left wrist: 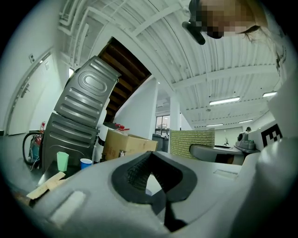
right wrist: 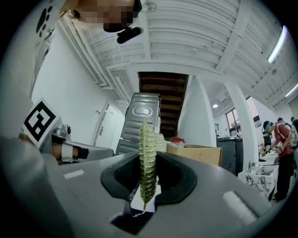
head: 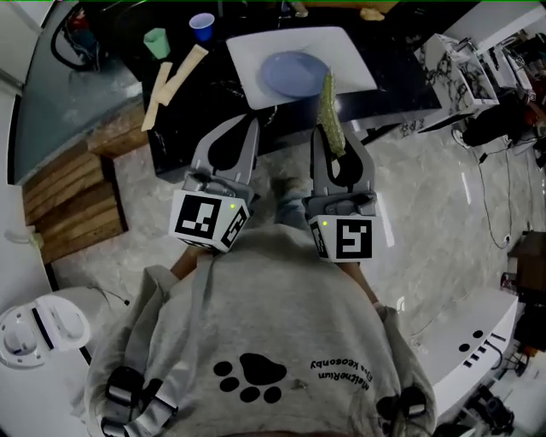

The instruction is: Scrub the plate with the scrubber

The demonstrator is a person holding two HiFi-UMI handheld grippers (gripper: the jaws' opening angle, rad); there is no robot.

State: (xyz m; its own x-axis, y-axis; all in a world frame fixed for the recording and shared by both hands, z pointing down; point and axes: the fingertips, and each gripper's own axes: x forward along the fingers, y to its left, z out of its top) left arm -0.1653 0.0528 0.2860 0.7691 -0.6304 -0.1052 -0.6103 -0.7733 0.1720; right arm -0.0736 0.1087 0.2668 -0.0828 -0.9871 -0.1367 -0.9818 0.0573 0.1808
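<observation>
In the head view a blue plate (head: 294, 72) lies on a white tray (head: 252, 51) on the black table (head: 401, 85). My right gripper (head: 329, 130) is shut on the green scrubber (head: 330, 109), which sticks out over the table's near edge, its tip beside the plate. In the right gripper view the scrubber (right wrist: 147, 160) stands edge-on, pinched between the pads of that gripper (right wrist: 148, 155). My left gripper (head: 252, 121) is shut and holds nothing, just short of the tray's front edge. The left gripper view shows its jaws (left wrist: 149, 157) pressed together and the scrubber (left wrist: 192, 143) to the right.
A green cup (head: 156, 43), a blue cup (head: 202, 26) and pale wooden sticks (head: 175, 78) lie on the table's left part. Wooden pallets (head: 64, 201) sit on the floor at left. White benches and cables (head: 478, 94) crowd the right. A person (right wrist: 281, 153) stands far right.
</observation>
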